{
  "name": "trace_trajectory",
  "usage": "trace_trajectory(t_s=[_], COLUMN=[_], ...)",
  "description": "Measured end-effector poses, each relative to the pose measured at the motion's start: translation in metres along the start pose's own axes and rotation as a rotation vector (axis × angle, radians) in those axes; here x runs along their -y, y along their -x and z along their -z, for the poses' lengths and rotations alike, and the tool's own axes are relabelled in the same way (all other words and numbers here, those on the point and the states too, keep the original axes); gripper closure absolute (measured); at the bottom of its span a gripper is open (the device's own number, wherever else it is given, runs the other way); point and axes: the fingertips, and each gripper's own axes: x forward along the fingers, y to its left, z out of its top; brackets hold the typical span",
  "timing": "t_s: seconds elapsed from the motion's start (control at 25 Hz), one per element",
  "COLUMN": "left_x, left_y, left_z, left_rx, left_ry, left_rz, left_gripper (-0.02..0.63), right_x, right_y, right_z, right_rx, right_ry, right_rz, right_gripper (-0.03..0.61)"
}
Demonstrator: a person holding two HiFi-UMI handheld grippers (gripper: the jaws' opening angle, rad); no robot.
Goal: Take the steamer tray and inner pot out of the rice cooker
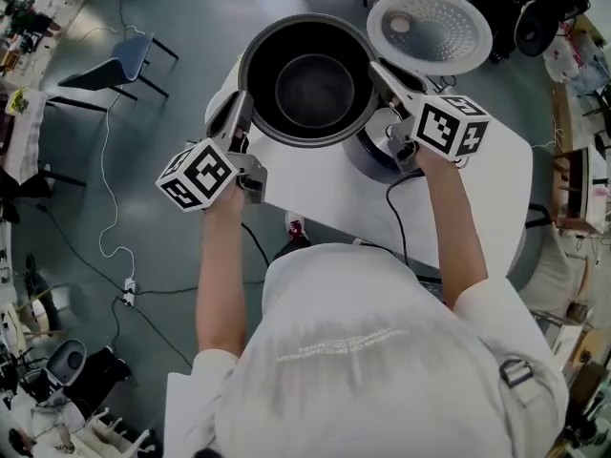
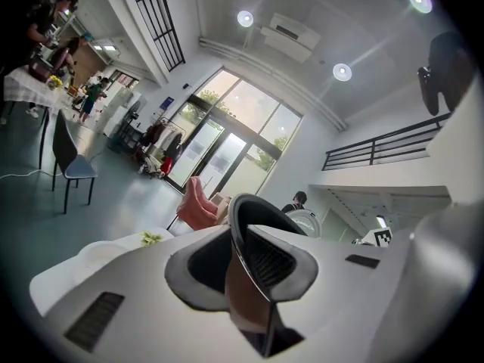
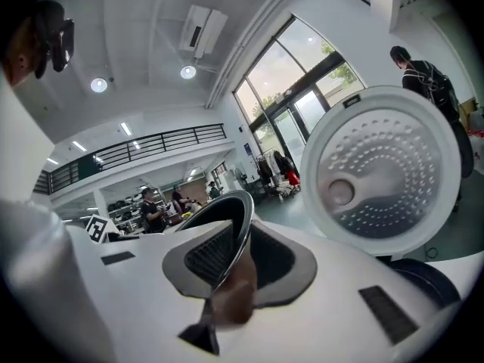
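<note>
Over table [image 1: 325,197], left gripper [image 1: 238,113] and right gripper [image 1: 382,76] jaws clamp inner pot [image 1: 313,89] rim

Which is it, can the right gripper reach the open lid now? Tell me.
Likely not: right gripper is clamped on the inner pot rim, though the lid beside it stands unobstructed.

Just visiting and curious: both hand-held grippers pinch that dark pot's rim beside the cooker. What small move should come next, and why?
Probably lower the inner pot straight down onto the bare white table. The left hand-held gripper and the right hand-held gripper each clamp its rim, and it seems already out of the rice cooker, whose lid stands open.
</note>
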Motion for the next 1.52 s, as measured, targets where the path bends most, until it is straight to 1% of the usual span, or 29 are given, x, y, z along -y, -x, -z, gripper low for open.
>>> trace_trajectory(t_s=[0.16, 0.28, 0.4, 0.68, 0.8, 0.96, 1.12, 1.24, 1.44, 1.52], left_x=[-0.036, -0.059, -0.076, -0.109, -0.122, -0.137, -0.147, -0.160, -0.177, -0.183], left_y=[0.037, 0.063, 0.078, 0.115, 0.128, 0.142, 0.145, 0.144, 0.146, 0.146], left_z=[0.002, 0.007, 0.016, 0.061, 0.083, 0.109, 0.133, 0.145, 0.165, 0.169], left_rx=[0.015, 0.020, 0.021, -0.016, -0.047, -0.100, -0.144, -0.159, -0.213, -0.226], left_ry=[0.026, 0.062, 0.112, 0.207, 0.225, 0.247, 0.259, 0.287, 0.287, 0.291], left_rz=[-0.083, -0.121, -0.146, -0.242, -0.284, -0.308, -0.328, -0.336, -0.338, -0.338], left_gripper=[0.545, 0.545, 0.545, 0.545, 0.545, 0.545, 0.545, 0.544, 0.544, 0.545], right_x=[-0.027, -0.044, -0.049, -0.058, -0.060, -0.060, -0.054, -0.049, -0.039, -0.036], right_y=[-0.031, -0.050, -0.064, -0.076, -0.078, -0.082, -0.080, -0.083, -0.087, -0.087], right_z=[0.027, 0.051, 0.073, 0.136, 0.164, 0.197, 0.220, 0.236, 0.273, 0.285], right_rx=[-0.057, -0.108, -0.164, -0.299, -0.362, -0.427, -0.467, -0.501, -0.575, -0.594], right_ry=[-0.009, -0.032, -0.055, -0.086, -0.104, -0.137, -0.160, -0.159, -0.111, -0.118], right_rz=[-0.068, -0.100, -0.122, -0.162, -0.168, -0.155, -0.117, -0.088, -0.041, -0.020], right_gripper=[0.492, 0.492, 0.492, 0.493, 0.498, 0.511, 0.512, 0.512, 0.512, 0.512])
